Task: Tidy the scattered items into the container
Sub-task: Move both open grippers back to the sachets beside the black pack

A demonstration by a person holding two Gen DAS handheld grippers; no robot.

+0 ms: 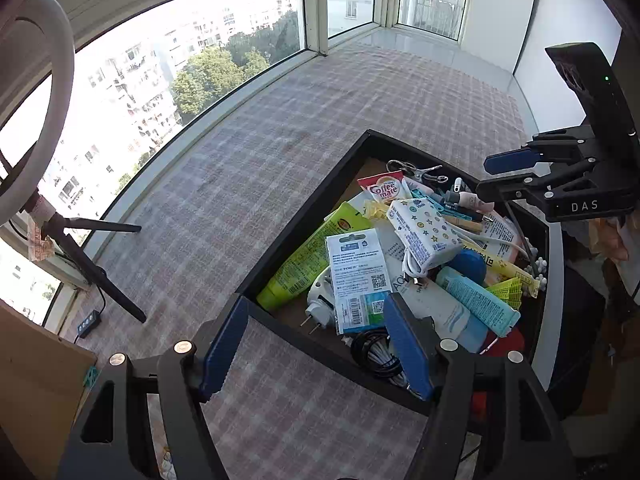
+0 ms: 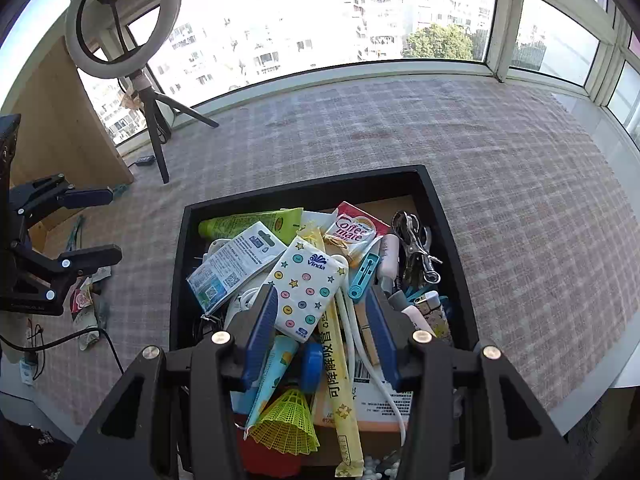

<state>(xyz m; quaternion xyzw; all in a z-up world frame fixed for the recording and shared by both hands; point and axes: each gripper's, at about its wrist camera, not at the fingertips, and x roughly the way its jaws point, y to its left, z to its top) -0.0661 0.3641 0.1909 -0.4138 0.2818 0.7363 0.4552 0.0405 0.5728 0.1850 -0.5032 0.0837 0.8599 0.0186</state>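
A black tray [image 1: 304, 220] [image 2: 440, 216] on the checked tablecloth holds several items: a tissue pack with stars [image 1: 424, 232] [image 2: 306, 288], a green tube [image 1: 308, 260] [image 2: 256, 222], a Coffee mate sachet [image 1: 384, 190] [image 2: 354, 230], a yellow shuttlecock [image 2: 288, 420], metal clips [image 2: 416, 248]. My left gripper [image 1: 316, 348] is open and empty over the tray's near left corner. My right gripper [image 2: 322, 340] is open and empty above the tray's contents; it also shows in the left wrist view [image 1: 496, 178]. The left gripper shows at the left edge of the right wrist view [image 2: 104, 226].
A ring light on a tripod [image 2: 124, 20] [image 1: 36, 100] stands at the table's window side beside a wooden board [image 2: 60, 120]. Small packets and a cable [image 2: 86, 304] lie by the table's left edge. The checked cloth [image 2: 520, 184] spreads around the tray.
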